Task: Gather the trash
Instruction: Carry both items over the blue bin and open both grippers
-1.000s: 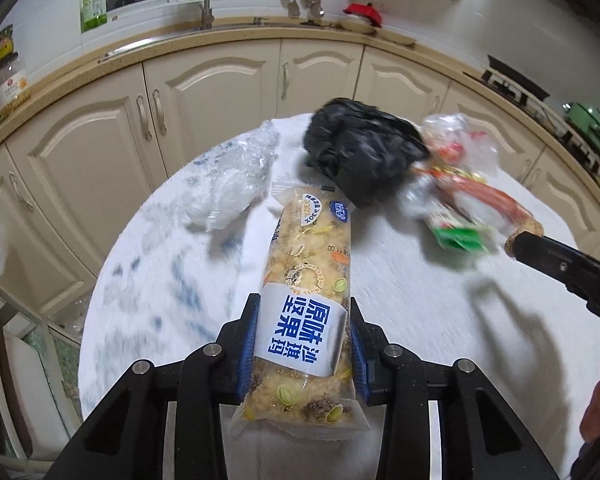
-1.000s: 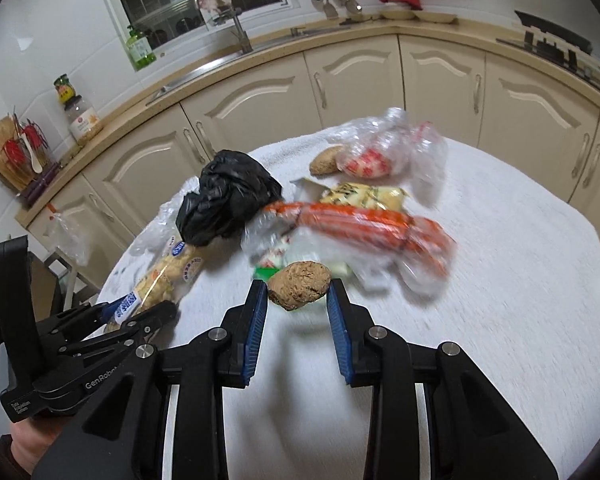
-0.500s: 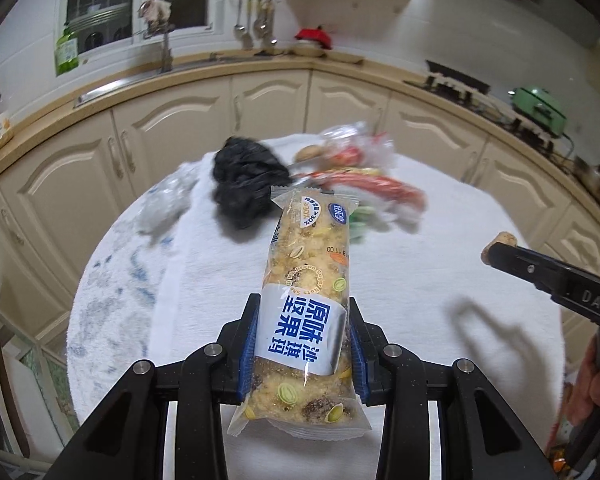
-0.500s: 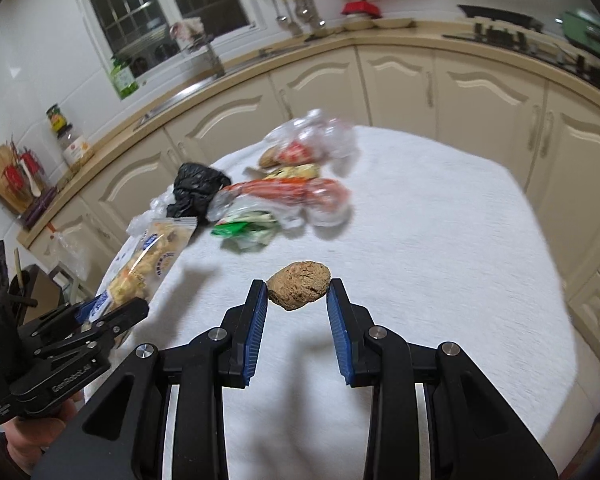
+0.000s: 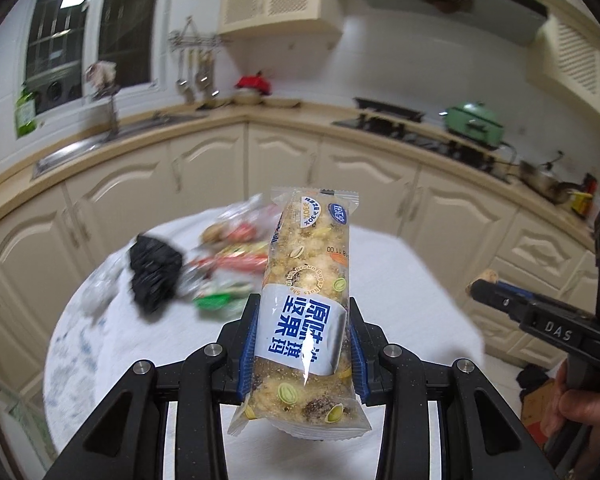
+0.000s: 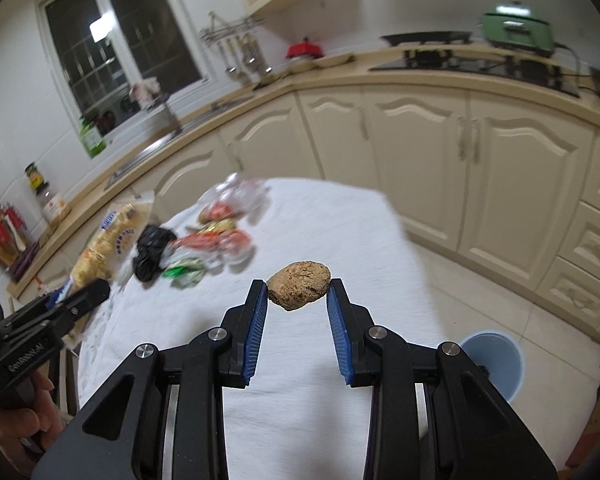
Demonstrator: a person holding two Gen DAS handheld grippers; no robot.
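Observation:
My left gripper is shut on a long clear snack packet with a blue-lettered white label, held upright above the white-clothed round table. My right gripper is shut on a brown lumpy cookie, raised over the table's near right part. Each gripper shows in the other's view: the right gripper at the right edge, the left gripper with its snack packet at the left. A black crumpled bag and a pile of plastic wrappers lie on the table's far left.
A pale blue bin stands on the tiled floor right of the table. Cream cabinets curve behind, with a sink, a stove and a green pot on the counter. A hand grips the right tool's handle.
Both grippers have risen and pulled back from the trash pile, swinging to the right. The pile looks smaller and farther left; the blue bin has come into the right wrist view. Both grips are unchanged.

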